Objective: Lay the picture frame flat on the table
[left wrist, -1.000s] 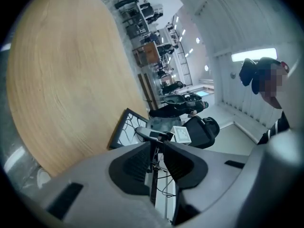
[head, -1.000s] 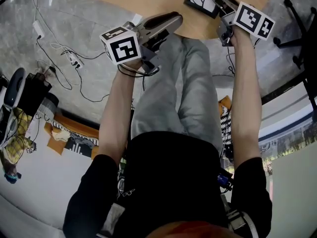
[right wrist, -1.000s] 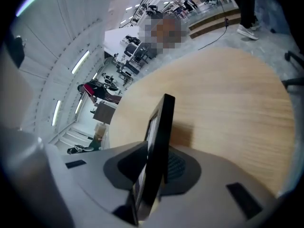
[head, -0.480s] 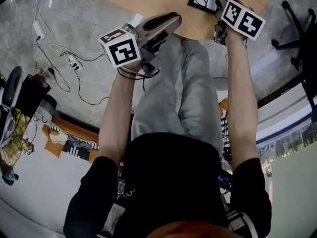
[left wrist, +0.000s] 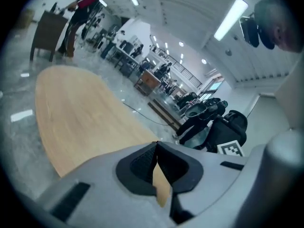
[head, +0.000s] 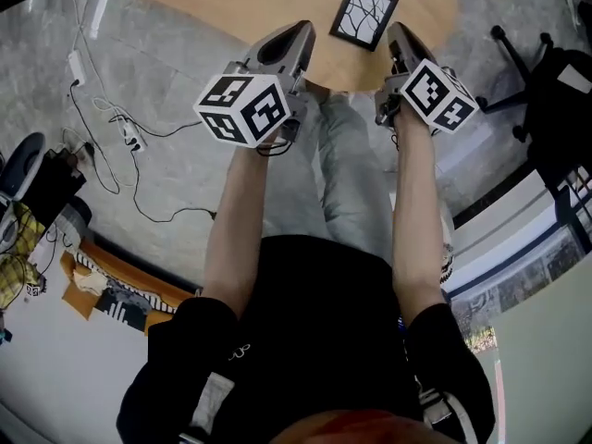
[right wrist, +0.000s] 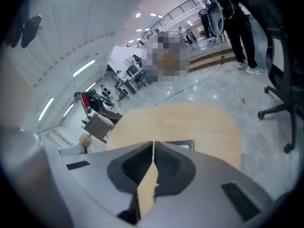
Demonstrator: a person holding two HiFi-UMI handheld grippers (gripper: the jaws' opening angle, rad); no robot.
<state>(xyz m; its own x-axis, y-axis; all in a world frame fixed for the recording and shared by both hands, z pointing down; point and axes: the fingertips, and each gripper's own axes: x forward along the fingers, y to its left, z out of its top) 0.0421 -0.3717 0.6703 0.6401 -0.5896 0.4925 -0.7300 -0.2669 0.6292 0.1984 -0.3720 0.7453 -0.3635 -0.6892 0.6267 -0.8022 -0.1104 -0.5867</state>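
The picture frame (head: 363, 14), black-edged with a branch-pattern print, lies flat on the round wooden table (head: 231, 3) near its front edge. My left gripper (head: 294, 33) hovers left of the frame and apart from it; its jaws have just been closing and meet tip to tip, nothing between them (left wrist: 156, 148). My right gripper (head: 400, 37) hangs just right of the frame, not touching it. Its jaws have also just been closing and are shut on nothing (right wrist: 153, 146). In the right gripper view a strip of the frame (right wrist: 183, 144) shows behind the jaws.
A black office chair (head: 546, 72) stands on the floor at the right. Cables and a power strip (head: 129, 118) trail over the grey floor at the left. The person's grey-trousered legs (head: 347, 183) reach under the table edge. The tabletop (left wrist: 71, 113) stretches away.
Both grippers have risen and drawn back from the table edge. The right gripper, which was over the frame, is now apart from it. Both pairs of jaws are closed.
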